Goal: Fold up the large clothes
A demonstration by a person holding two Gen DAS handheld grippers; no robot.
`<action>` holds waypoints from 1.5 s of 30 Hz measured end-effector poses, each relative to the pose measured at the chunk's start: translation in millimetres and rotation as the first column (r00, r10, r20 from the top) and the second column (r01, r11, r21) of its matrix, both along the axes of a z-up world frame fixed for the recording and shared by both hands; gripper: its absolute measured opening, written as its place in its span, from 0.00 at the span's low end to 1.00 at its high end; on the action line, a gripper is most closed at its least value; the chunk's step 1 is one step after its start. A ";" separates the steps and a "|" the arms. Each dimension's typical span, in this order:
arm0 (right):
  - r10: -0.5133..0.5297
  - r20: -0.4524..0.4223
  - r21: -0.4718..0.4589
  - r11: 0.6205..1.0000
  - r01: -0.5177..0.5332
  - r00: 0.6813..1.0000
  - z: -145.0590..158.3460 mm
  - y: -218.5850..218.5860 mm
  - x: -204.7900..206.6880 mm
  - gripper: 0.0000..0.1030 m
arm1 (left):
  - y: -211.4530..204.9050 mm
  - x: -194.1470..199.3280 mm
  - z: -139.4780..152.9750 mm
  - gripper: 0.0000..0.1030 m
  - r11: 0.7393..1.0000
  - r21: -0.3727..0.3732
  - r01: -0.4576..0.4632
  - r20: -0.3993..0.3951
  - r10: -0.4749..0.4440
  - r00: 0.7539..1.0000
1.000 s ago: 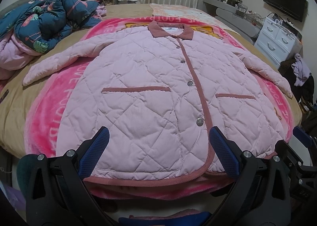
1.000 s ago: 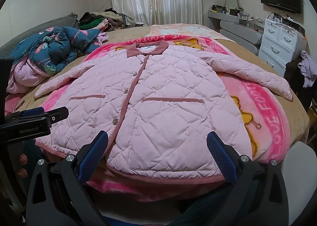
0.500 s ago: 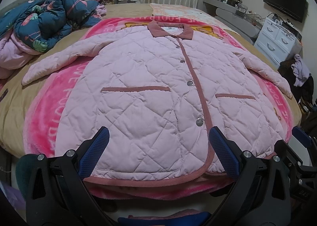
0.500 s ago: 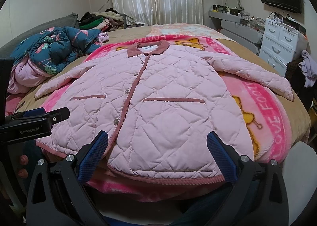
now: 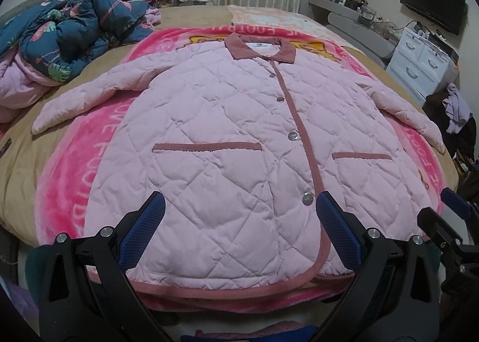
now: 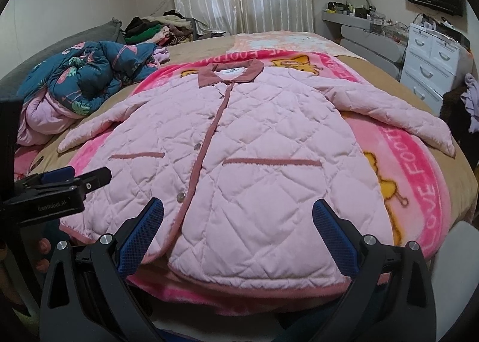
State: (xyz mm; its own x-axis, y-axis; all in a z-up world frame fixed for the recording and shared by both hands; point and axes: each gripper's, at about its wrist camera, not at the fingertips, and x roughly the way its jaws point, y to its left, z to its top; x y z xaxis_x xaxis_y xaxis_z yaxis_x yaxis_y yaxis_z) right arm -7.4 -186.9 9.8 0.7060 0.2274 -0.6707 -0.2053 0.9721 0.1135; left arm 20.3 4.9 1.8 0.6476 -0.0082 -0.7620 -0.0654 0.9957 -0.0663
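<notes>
Bedroom: bed (image 5: 18, 162) under pink blanket (image 5: 69, 174); duvet (image 5: 69, 30) heaped far left, drawers (image 6: 434, 63) right. Jacket (image 5: 233, 144) flat, buttoned, sleeves spread, hem nearest. Left gripper (image 5: 239, 231) and right gripper (image 6: 238, 229): jaws wide, empty, above hem. Advice: pinch each sleeve near its cuff, fold inward squarely.

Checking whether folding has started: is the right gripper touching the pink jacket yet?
Cannot tell. The right wrist view shows the right gripper open over the pink jacket hem, but no clear contact or gap.
</notes>
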 end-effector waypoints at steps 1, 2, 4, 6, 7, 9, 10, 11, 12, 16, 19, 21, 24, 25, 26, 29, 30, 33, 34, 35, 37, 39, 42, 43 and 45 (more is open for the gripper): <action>0.000 0.004 0.002 1.000 0.000 1.000 1.6 0.4 2.9 0.96 | 0.4 3.9 0.1 0.92 1.000 -0.001 -0.001 -0.003 0.001 1.000; 0.003 0.003 0.004 1.000 -0.003 1.000 2.9 0.3 7.3 0.96 | 1.1 5.9 0.8 0.92 1.000 -0.003 -0.001 -0.003 0.001 1.000; -0.001 0.003 0.004 1.000 0.001 1.000 5.5 -1.1 15.8 0.96 | 2.8 12.5 4.2 0.92 1.000 -0.011 -0.003 0.002 0.003 1.000; -0.004 0.007 0.004 1.000 0.004 1.000 9.2 -2.5 23.3 0.96 | 7.1 17.5 7.2 0.92 1.000 -0.016 -0.008 0.008 0.008 1.000; -0.009 0.011 0.007 1.000 0.009 1.000 11.4 -4.3 27.0 0.96 | 8.6 21.3 8.9 0.92 1.000 -0.022 -0.010 0.010 0.010 1.000; -0.012 0.016 0.013 1.000 0.011 1.000 16.1 -5.7 36.2 0.96 | 12.1 29.0 12.5 0.92 0.999 -0.032 -0.015 0.015 0.016 1.000; -0.015 0.018 0.014 1.000 0.015 1.000 18.0 -7.0 40.5 0.96 | 13.2 32.6 14.1 0.92 0.999 -0.035 -0.019 0.015 0.019 1.000; -0.019 0.021 0.014 1.000 0.019 1.000 19.9 -8.3 44.2 0.96 | 13.8 37.2 16.0 0.92 0.999 -0.040 -0.021 0.015 0.022 1.000; -0.020 0.024 0.015 1.000 0.020 0.999 22.6 -8.8 48.9 0.96 | 15.0 40.8 17.5 0.92 0.999 -0.041 -0.024 0.015 0.025 1.000; -0.030 0.042 0.012 1.000 0.029 0.999 33.3 -11.1 65.8 0.96 | 17.0 57.0 28.6 0.92 0.999 -0.044 -0.033 0.024 0.034 0.999; -0.030 0.055 0.007 1.000 0.030 0.998 40.8 -12.8 77.0 0.96 | 17.1 66.5 36.2 0.92 0.998 -0.049 -0.030 0.034 0.031 0.999; -0.034 0.063 0.008 0.999 0.034 0.997 45.1 -14.8 83.9 0.96 | 15.2 76.8 42.1 0.92 0.999 -0.048 -0.022 0.037 0.024 0.999; -0.035 0.066 0.006 0.999 0.034 0.997 51.3 -16.6 95.1 0.96 | 11.9 89.1 48.7 0.92 0.999 -0.044 -0.013 0.039 0.015 0.999; -0.037 0.071 0.003 0.999 0.037 0.997 53.7 -17.1 99.4 0.96 | 10.5 92.2 51.0 0.92 0.999 -0.038 -0.011 0.045 0.012 0.999; -0.044 0.073 -0.002 0.999 0.044 0.996 55.6 -17.8 103.8 0.96 | 8.2 97.3 54.3 0.92 1.000 -0.030 -0.006 0.051 0.008 0.999; -0.057 0.075 0.000 0.998 0.058 0.996 60.6 -23.1 117.9 0.96 | 3.5 113.0 59.9 0.92 0.999 -0.037 0.006 0.045 -0.005 0.999; -0.062 0.075 0.000 0.998 0.062 0.995 62.6 -25.4 122.5 0.96 | 1.7 118.4 60.7 0.92 0.999 -0.035 0.008 0.037 -0.006 0.999; -0.083 0.077 0.002 0.997 0.083 0.994 66.3 -32.3 136.5 0.96 | -5.3 135.6 64.0 0.92 0.999 -0.037 0.025 0.024 -0.024 0.999; -0.088 0.078 0.008 0.996 0.088 0.993 67.8 -35.1 141.4 0.96 | -7.7 141.2 65.4 0.92 0.999 -0.037 0.029 0.023 -0.028 0.999; -0.101 0.081 0.008 0.995 0.100 0.992 69.6 -38.5 147.1 0.96 | -9.4 144.3 66.3 0.92 0.999 -0.041 0.035 0.025 -0.034 0.999; -0.115 0.087 0.009 0.993 0.114 0.990 73.0 -43.6 155.4 0.96 | -12.8 153.0 68.4 0.92 0.999 -0.041 0.033 0.026 -0.032 0.999; -0.138 0.092 0.009 0.990 0.137 0.986 75.9 -50.0 163.6 0.96 | -16.5 163.3 70.5 0.92 0.998 -0.046 0.037 0.030 -0.036 0.999; -0.168 0.096 0.013 0.986 0.167 0.981 78.1 -60.4 176.4 0.96 | -22.2 177.3 73.3 0.92 0.998 -0.042 0.037 0.031 -0.035 0.999; -0.178 0.097 0.014 0.984 0.178 0.979 78.4 -64.6 181.1 0.96 | -25.1 183.0 74.4 0.92 0.998 -0.042 0.041 0.034 -0.040 0.999; -0.198 0.095 0.016 0.980 0.197 0.976 78.3 -72.4 189.0 0.96 | -28.3 190.2 75.6 0.92 0.998 -0.045 0.049 0.032 -0.048 0.998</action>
State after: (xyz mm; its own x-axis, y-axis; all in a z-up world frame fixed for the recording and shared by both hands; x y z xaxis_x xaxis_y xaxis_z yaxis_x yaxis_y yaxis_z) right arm 181.5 -259.3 88.1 0.7981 0.0809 -0.5971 -0.0195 0.9939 0.1086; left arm 210.5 -23.4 77.5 0.6689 -0.0745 -0.7396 -0.0143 0.9935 -0.1130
